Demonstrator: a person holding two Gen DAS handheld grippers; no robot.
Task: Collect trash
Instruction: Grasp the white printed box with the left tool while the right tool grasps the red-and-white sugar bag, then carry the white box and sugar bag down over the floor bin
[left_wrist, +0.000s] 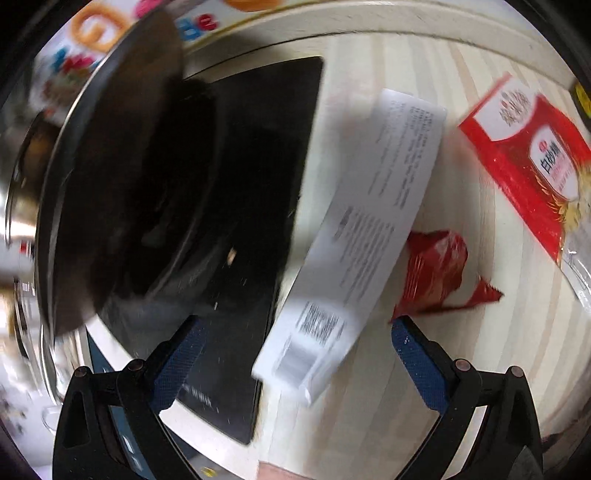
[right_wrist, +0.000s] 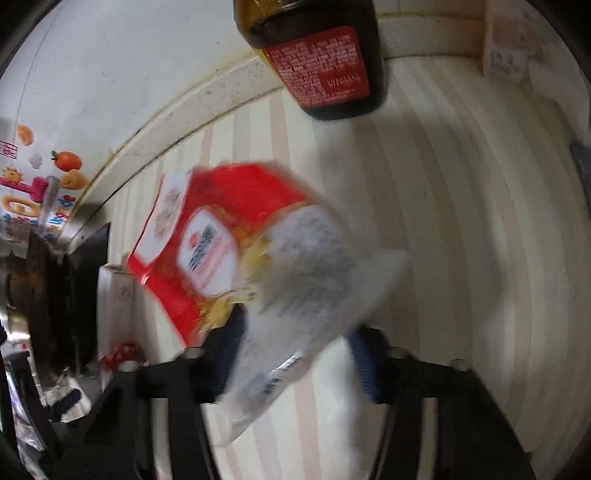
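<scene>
Red-and-white bag (right_wrist: 221, 243) motion-blurred, print unreadable, bottle (right_wrist: 317, 55) cut off above

Left tongs (left_wrist: 295, 354): blue-padded fingers (left_wrist: 177, 365) spread wide, angled steeply downward, nothing gripped. Right tongs (right_wrist: 295, 365): fingers drawn close together at 6 o'clock, angled steeply downward.

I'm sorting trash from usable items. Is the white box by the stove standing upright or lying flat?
Lying flat. The white box rests on its long side on the striped counter, beside the black stovetop.

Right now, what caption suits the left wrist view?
Open left tool hovering over a white carton beside a black cooktop.
</scene>
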